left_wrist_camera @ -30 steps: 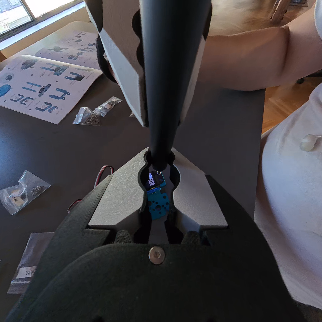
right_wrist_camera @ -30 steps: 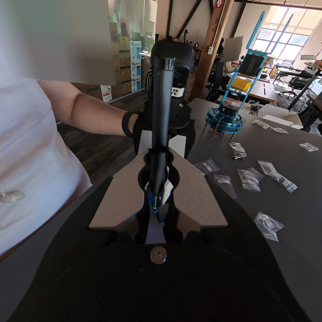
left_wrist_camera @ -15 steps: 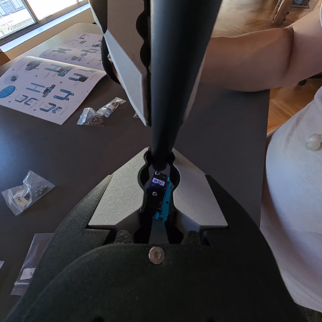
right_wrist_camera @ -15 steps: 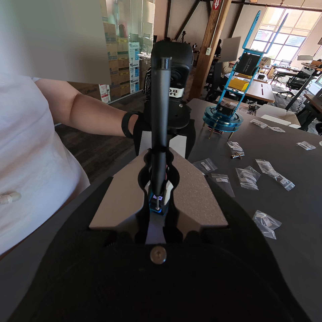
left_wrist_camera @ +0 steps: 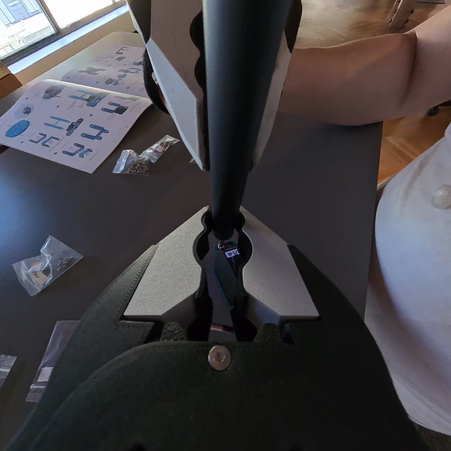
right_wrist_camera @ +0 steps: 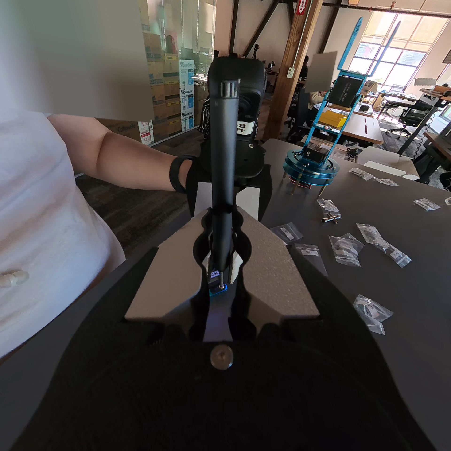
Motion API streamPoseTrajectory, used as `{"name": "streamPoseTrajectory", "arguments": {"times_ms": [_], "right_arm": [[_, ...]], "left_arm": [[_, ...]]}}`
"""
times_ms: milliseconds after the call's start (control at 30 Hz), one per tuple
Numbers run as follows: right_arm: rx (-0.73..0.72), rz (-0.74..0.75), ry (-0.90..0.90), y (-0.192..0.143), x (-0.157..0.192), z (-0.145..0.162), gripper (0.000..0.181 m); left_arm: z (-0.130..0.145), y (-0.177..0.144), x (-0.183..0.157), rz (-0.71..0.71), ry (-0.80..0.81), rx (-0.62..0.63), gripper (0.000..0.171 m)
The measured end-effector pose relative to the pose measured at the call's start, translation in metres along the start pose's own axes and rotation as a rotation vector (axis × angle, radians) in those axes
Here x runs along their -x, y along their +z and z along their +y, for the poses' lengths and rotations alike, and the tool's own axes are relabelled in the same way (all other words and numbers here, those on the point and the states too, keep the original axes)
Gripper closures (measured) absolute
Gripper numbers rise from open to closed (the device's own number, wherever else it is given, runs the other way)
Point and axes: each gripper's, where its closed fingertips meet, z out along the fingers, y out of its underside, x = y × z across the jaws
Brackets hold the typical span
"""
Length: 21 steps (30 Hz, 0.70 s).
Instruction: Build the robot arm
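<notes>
Keep left gripper [left_wrist_camera: 223, 258] clamped on servo [left_wrist_camera: 225, 271], right gripper [right_wrist_camera: 220, 240] gripping screwdriver [right_wrist_camera: 223, 170] straight over the screw [right_wrist_camera: 221, 286].

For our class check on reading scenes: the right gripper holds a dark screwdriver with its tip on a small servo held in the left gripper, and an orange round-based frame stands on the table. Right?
Not quite: the round-based frame is blue, as the right wrist view shows. The rest holds: the right gripper grips the dark screwdriver, tip on the small servo in the left gripper.

My two wrist cameras face each other across the dark screwdriver [left_wrist_camera: 227, 146], both very close to it; each looks along its own fingers, sharing the screwdriver's tip and the grey table [right_wrist_camera: 366, 305].
</notes>
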Motion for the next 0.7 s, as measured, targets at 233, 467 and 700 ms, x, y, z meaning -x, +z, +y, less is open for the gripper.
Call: {"name": "streamPoseTrajectory", "arguments": {"times_ms": [233, 467, 700], "right_arm": [[0.026, 0.031, -0.028, 0.001, -0.002, 0.002, 0.166], [-0.086, 0.043, 0.051, -0.005, -0.007, -0.014, 0.151], [0.069, 0.317, 0.356, -0.026, -0.01, 0.009, 0.134]], "left_arm": [[0.005, -0.002, 0.004, -0.024, 0.002, 0.017, 0.153], [-0.002, -0.003, 0.009, -0.017, -0.071, -0.032, 0.153], [-0.009, -0.027, 0.028, -0.052, -0.169, -0.099, 0.154]]}}
